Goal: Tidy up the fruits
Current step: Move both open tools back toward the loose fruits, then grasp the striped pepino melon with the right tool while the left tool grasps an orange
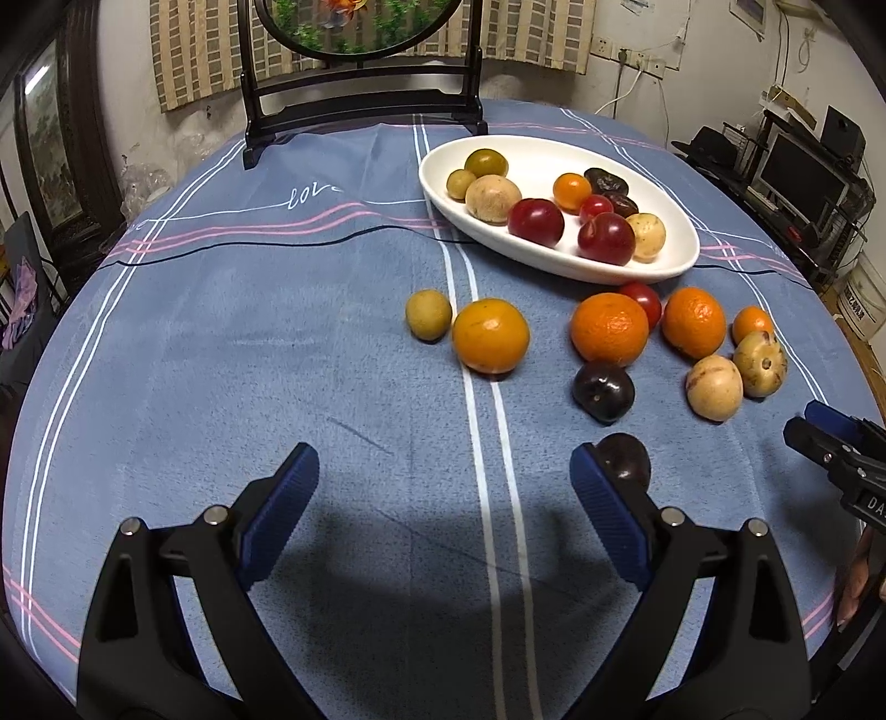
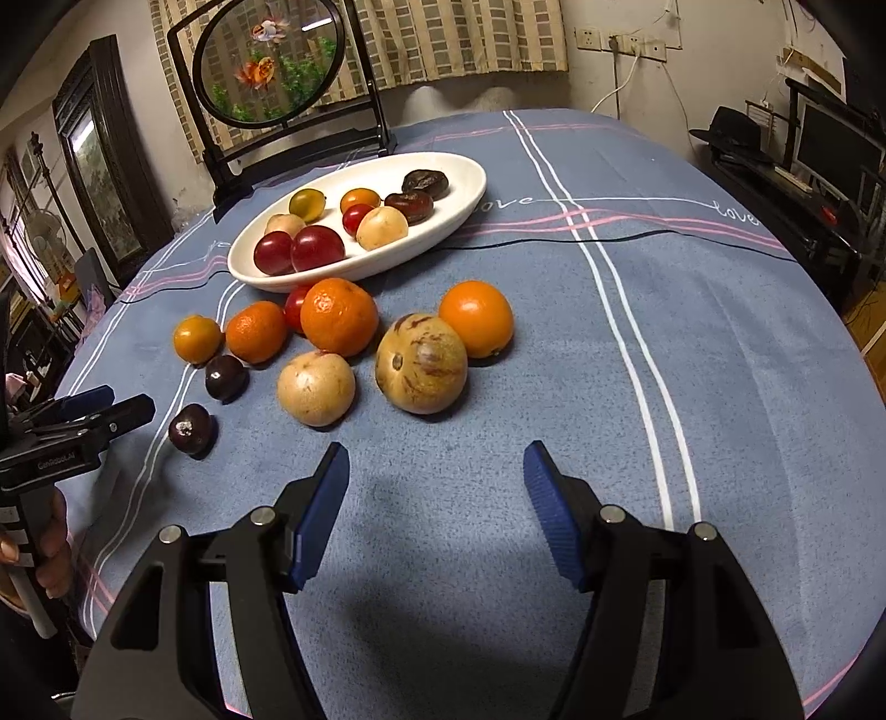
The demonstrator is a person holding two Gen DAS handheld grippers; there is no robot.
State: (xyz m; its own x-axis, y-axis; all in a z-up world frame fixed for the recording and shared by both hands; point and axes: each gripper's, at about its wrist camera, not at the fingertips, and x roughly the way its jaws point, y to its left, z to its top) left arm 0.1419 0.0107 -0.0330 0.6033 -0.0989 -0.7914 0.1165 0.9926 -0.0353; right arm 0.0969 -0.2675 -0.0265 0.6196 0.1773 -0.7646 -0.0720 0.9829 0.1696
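A white oval dish (image 1: 437,188) (image 2: 470,183) holds several small fruits. Loose fruit lies on the blue cloth in front of it: oranges (image 1: 490,335) (image 2: 339,317), a tan striped fruit (image 2: 421,363), a pale round fruit (image 2: 315,387), a small green fruit (image 1: 428,314) and two dark plums (image 1: 603,390) (image 2: 191,429). My left gripper (image 1: 443,493) is open and empty, its right finger beside the nearer dark plum (image 1: 626,459). My right gripper (image 2: 437,487) is open and empty, just short of the pale and striped fruits.
A black framed round screen (image 1: 360,33) (image 2: 271,61) stands at the table's far edge behind the dish. The right gripper shows at the left wrist view's right edge (image 1: 830,437). A monitor and shelves (image 1: 803,171) stand to the right.
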